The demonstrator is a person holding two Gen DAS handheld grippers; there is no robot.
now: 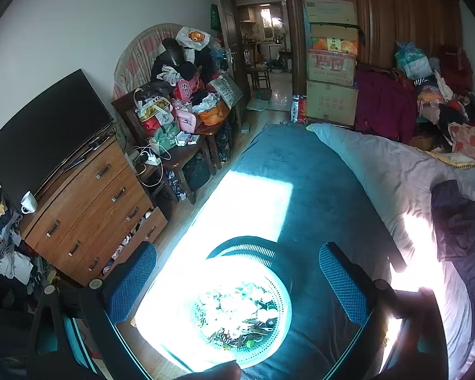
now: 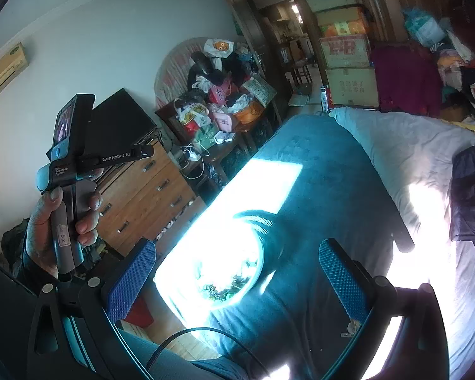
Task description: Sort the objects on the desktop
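"GenRobot.AI" reads in white on the black bar of the left hand-held gripper [image 2: 68, 174], at nine o'clock in the right wrist view; carton prints are illegible

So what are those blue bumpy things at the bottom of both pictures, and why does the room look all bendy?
Those blue bumpy things are the soft pads of two grabbing tools. A person holds one tool in each hand, and each tool has a tiny camera looking out between its two fingers. The lens is very wide, so the room looks bent. One picture comes from the left gripper, the other from the right gripper. Both are open and hold nothing. Below them, on a blue blanket in bright sunlight, sits a round basket full of small mixed things. In the right picture you can see the person's left hand gripping its tool's handle.
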